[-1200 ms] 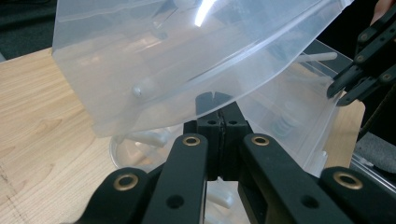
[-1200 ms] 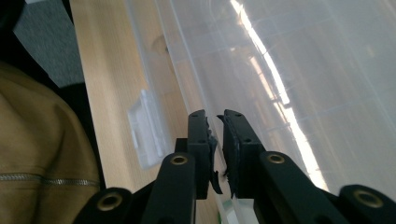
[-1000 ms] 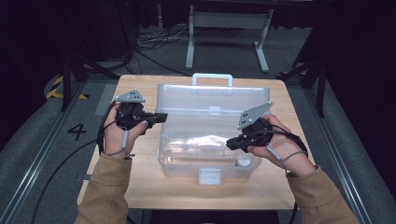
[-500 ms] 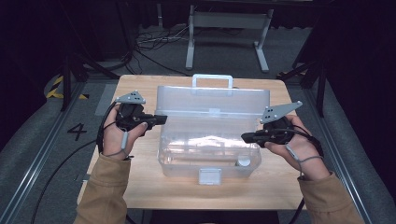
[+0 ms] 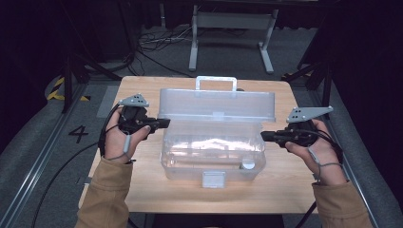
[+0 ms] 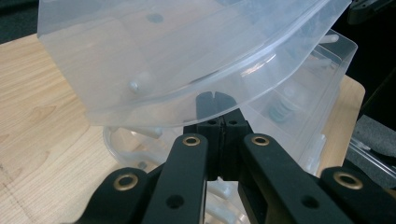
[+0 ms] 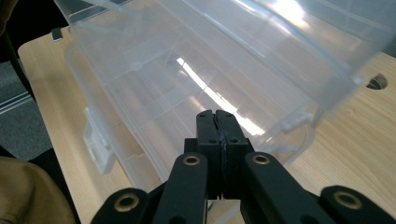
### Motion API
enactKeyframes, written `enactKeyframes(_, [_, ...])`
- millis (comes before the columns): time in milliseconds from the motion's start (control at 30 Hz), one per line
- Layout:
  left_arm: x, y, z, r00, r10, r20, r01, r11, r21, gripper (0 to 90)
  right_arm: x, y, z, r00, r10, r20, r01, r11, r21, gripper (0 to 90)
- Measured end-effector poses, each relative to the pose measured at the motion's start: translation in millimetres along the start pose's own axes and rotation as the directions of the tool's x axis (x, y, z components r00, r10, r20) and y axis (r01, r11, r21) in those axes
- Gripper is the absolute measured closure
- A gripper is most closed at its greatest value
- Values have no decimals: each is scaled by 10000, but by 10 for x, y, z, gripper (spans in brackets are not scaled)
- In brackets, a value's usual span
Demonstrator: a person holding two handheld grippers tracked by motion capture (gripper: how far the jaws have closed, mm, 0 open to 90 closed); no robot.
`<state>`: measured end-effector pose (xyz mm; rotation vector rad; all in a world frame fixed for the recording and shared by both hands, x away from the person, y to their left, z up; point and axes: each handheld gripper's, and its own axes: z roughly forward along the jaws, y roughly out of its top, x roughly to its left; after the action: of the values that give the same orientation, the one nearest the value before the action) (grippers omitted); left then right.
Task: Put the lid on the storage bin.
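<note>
A clear plastic box point(image 5: 214, 156) stands mid-table with its lid point(image 5: 216, 102) raised; a white latch point(image 5: 214, 179) is at its front. My left gripper point(image 5: 164, 123) is shut at the lid's left end. In the left gripper view its closed tips point(image 6: 215, 100) sit just under the lid's rim point(image 6: 163, 60). My right gripper point(image 5: 263, 136) is shut with nothing in it, just outside the box's right end. In the right gripper view its tips point(image 7: 215, 114) point into the box point(image 7: 163, 93). A small white round piece point(image 5: 247, 165) lies in the front right corner.
The wooden table point(image 5: 142, 190) has bare strips on both sides of the box and in front. A cable hole point(image 7: 376, 81) is in the tabletop behind the box. A metal stand point(image 5: 233, 21) and cables lie on the floor beyond the table.
My right gripper has drawn back to the right, from over the box's front right part to outside its right end. The left gripper and lid have stayed put.
</note>
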<state>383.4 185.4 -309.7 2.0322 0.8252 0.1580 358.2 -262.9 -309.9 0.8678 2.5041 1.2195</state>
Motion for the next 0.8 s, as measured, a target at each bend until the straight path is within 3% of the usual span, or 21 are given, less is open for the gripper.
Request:
enactKeyframes(267, [-37, -37, 0, 10000, -55, 35, 54, 9995, 322, 900, -93, -102, -37, 9988, 451, 190, -440, 9977, -525, 900])
enactKeyframes(567, [-87, -114, -68, 9999, -142, -42, 145, 9966, 808, 900, -135, -194, -26, 9966, 819, -23, -817, 9911, -1050, 900])
enactKeyframes(800, [-113, -147, -99, 9998, -165, -94, 173, 9955, 934, 900, -125, -219, -28, 9965, 835, -103, -841, 9917, -973, 900])
